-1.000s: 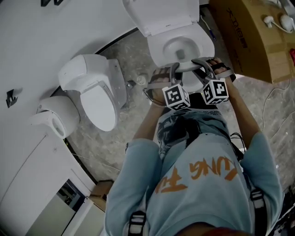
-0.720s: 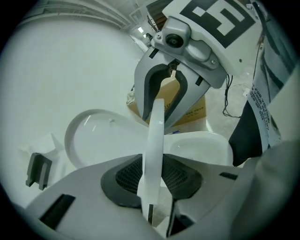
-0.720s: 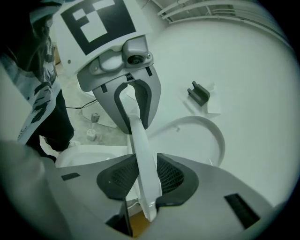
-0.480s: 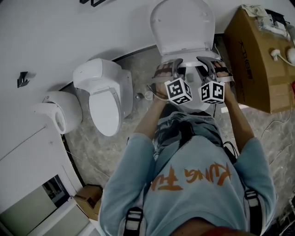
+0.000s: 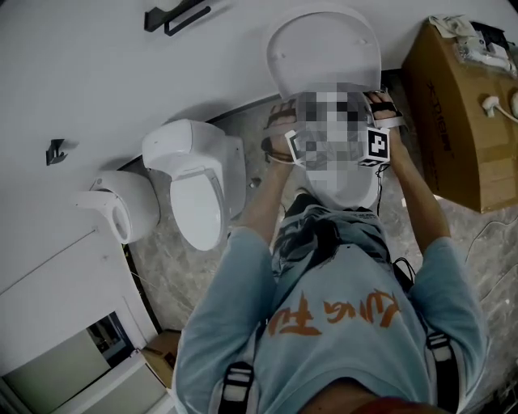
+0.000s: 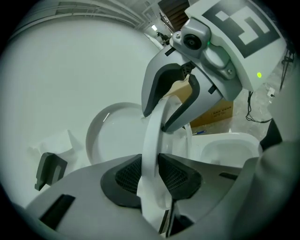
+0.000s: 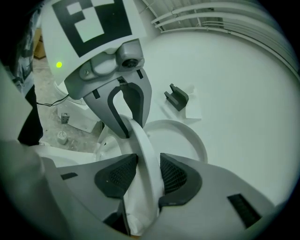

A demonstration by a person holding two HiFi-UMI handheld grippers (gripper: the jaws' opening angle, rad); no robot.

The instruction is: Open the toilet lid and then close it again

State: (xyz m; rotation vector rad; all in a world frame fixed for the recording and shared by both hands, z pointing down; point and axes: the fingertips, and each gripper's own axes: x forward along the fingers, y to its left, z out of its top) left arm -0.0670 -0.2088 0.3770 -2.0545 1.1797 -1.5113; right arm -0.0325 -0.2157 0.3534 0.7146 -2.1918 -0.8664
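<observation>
- The white oval plastic toilet lid (image 5: 324, 48) is raised off the white ceramic toilet bowl (image 5: 356, 194). Its broad face is turned to the head view, against the pale wall. How steeply it leans cannot be told.
- A person in a light blue shirt with orange print (image 5: 340, 315) stands right before the bowl. Both bare forearms are stretched forward and draw together.
- The left hand (image 5: 279, 121) and right hand (image 5: 387, 109) sit side by side just below the lid's face in the head view.
- The left gripper (image 6: 150, 172) is clamped on the lid's thin white rim, one black meshed pad (image 6: 124, 177) on each face. From the jaws the rim curves up and away to the other gripper, which bites the same rim close beside.
- The right gripper (image 7: 149, 174) also has the rim between its black meshed pads (image 7: 176, 177), which touch it on both sides. Its jaws have just been opening a little.
- The open hollow of the bowl shows beside the held rim in the left gripper view.
- A second white toilet (image 5: 198, 186) stands to the left on the grey stone-patterned floor (image 5: 162, 259), with a rounded white fixture (image 5: 121, 206) beyond it.
- A brown cardboard box (image 5: 457, 105) stands to the right of the bowl.
- A black wall bracket (image 5: 174, 16) hangs high on the wall.
</observation>
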